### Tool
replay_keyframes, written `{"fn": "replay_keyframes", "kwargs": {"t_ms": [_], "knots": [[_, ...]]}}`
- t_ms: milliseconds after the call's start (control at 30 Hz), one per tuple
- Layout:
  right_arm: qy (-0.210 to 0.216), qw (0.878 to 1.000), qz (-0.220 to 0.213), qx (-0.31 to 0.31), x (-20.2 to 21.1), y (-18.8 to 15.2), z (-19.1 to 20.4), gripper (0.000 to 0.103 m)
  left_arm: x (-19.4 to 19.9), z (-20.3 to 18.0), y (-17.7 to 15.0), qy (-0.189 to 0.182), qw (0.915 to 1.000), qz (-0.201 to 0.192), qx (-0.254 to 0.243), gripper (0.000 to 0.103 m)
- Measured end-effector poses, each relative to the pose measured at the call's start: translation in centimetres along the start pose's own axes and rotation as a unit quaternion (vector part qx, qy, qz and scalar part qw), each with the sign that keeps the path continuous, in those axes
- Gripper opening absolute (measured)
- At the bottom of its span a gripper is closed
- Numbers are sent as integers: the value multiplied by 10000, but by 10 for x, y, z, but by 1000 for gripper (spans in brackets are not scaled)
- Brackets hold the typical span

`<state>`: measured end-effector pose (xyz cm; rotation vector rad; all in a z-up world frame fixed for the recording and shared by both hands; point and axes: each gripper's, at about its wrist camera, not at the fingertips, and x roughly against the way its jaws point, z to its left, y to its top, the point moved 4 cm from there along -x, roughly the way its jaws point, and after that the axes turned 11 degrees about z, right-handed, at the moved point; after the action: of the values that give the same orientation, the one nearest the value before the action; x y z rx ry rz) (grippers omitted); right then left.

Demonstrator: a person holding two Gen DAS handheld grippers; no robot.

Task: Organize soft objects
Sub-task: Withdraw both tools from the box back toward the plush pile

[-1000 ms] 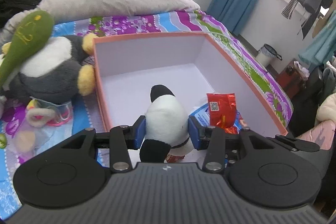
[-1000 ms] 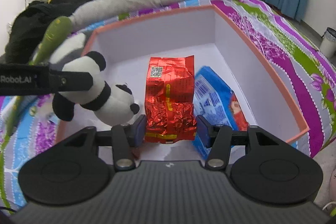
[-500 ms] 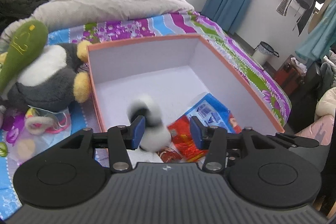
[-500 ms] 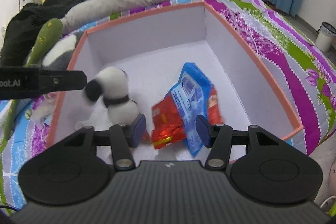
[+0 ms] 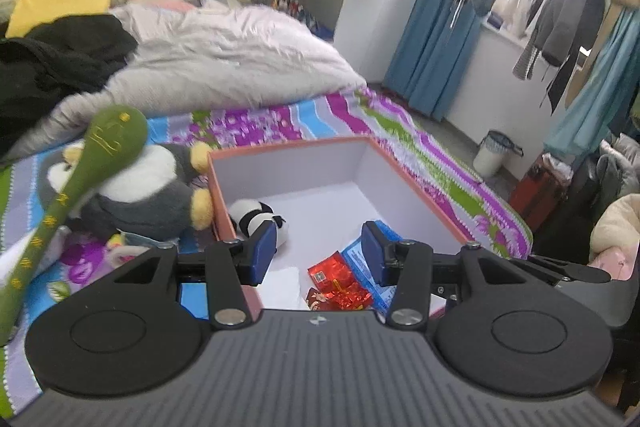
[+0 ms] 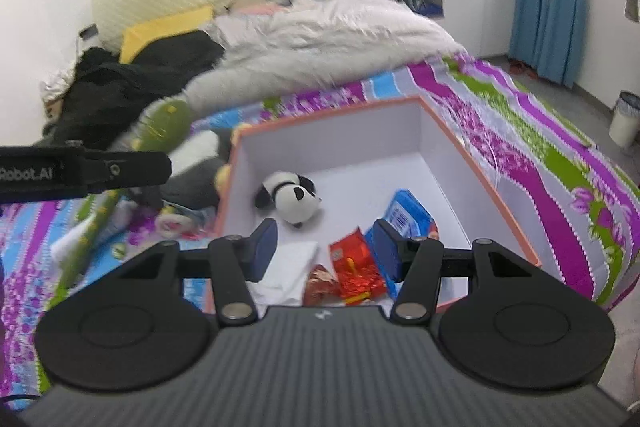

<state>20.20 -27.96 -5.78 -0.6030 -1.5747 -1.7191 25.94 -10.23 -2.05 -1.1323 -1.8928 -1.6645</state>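
An orange-rimmed white box (image 5: 292, 167) (image 6: 332, 135) sits on the flowered bedspread. On its floor lie a small panda plush (image 5: 256, 219) (image 6: 290, 193), a red foil packet (image 5: 340, 283) (image 6: 354, 267), a blue packet (image 6: 408, 215) and a white folded cloth (image 6: 292, 267). My left gripper (image 5: 319, 253) hangs open above the box's near edge, nothing between its blue pads. My right gripper (image 6: 325, 253) is also open and empty, above the red packet. The left gripper's black side (image 6: 80, 171) shows at the left of the right wrist view.
Left of the box lie a grey penguin plush (image 5: 140, 195) and a long green plush (image 5: 112, 147). A white duvet (image 5: 224, 63) and black clothes (image 5: 60, 63) cover the far bed. A bin (image 5: 496, 153) and hanging clothes stand off to the right.
The left gripper let go of the panda and the right let go of the red packet; both dropped into the box. Both grippers then rose and drew back.
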Motion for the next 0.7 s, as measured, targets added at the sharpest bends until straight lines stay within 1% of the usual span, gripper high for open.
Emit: {"fn": "replay_keyframes", "kwargs": {"t_ms": [233,567,700], "knots": [[194,9993,-260,169,41,-10,27,56,60,8,-21,114,9994,-309,72,53],[365,9975,-498,351,79,-28,60,56,123,26,-61,223,9974,-615,297,53],[481,9961,-583,464,87,-36,74,56,141,36,-76,358,9963,-669,397,58]]}}
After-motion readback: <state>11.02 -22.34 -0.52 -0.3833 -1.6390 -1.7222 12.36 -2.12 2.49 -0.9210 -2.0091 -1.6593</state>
